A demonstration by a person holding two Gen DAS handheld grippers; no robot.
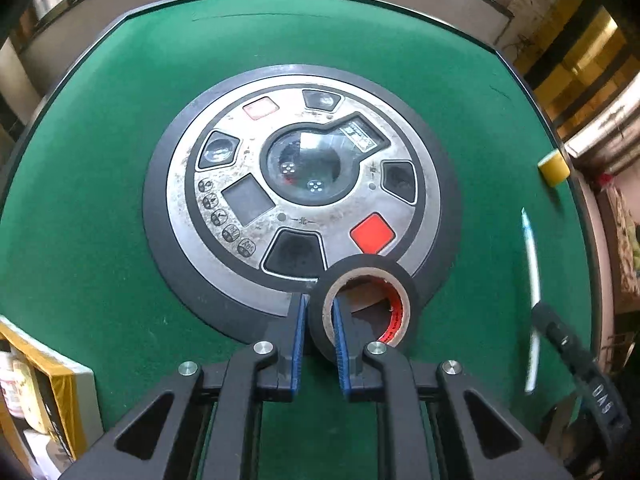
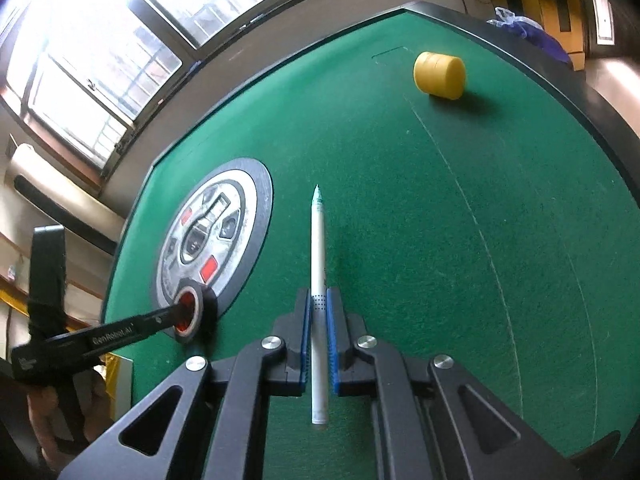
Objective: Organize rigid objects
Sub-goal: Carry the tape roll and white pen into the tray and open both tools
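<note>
My left gripper (image 1: pixel 320 320) is pinching the black tape roll (image 1: pixel 366 304) wall at the control dial's (image 1: pixel 304 184) near edge; right gripper (image 2: pixel 319 316) is clamping the white pen (image 2: pixel 319 264) over the green bench (image 2: pixel 440 220); yellow cylinder (image 2: pixel 439 75) sitting far right.

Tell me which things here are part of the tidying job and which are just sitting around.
Part of the job:
- black tape roll, pinched by the left hand-held gripper
- white pen, clamped in the right hand-held gripper
- yellow cylinder

Just there:
- round control panel
- green table
</note>
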